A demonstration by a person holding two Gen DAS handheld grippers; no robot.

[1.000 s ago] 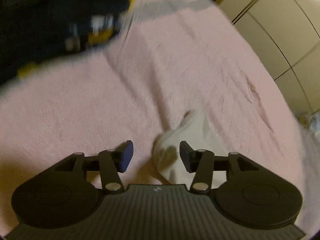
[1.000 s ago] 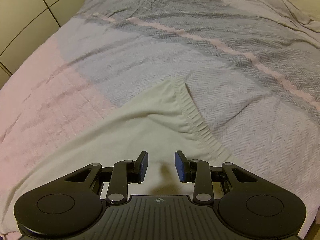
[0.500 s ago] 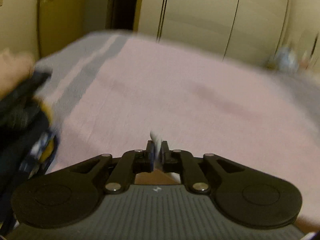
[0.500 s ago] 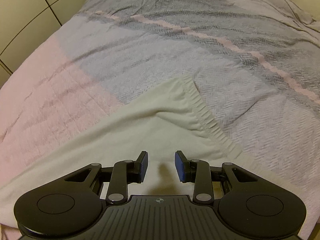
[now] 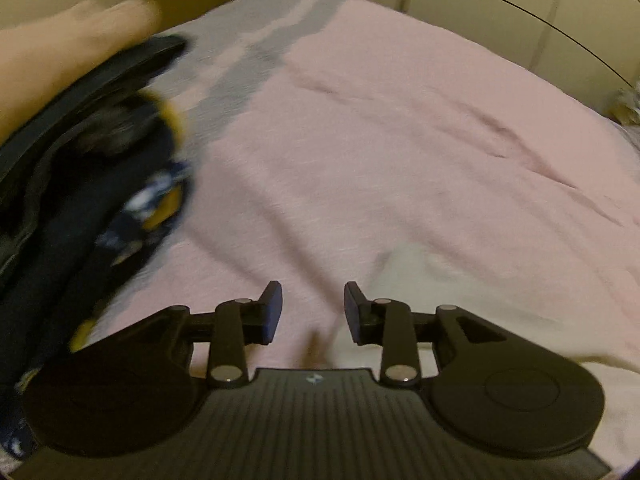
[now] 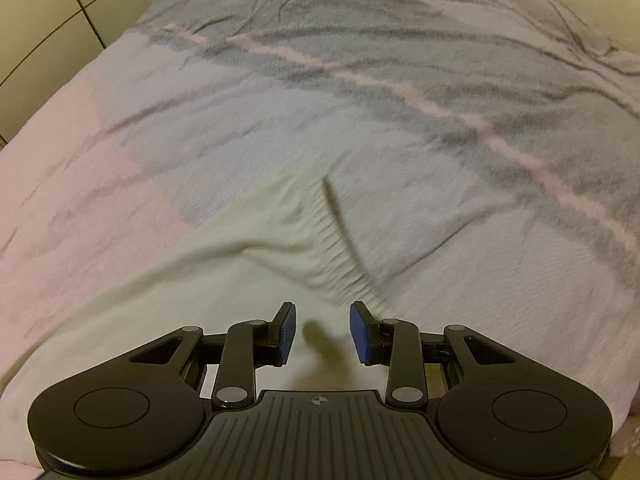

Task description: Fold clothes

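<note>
A cream garment lies flat on the bed, its ribbed hem running diagonally past my right gripper. That gripper hovers over the cloth, open, with nothing between its pads. In the left wrist view the same cream garment spreads out at lower right. My left gripper is above its edge with the jaws opening and nothing between them. At the far left of that view the other gripper tool and a person's hand show, blurred.
The bed carries a pink blanket that turns into a grey part with a pink stripe. Cream cupboard doors stand behind the bed. A pale heap sits at the bed's right edge.
My left gripper shut on a bit of the cream cloth, lifted and rolled, then let go and stands open. The right gripper moved a little across the garment, toward the hem.
</note>
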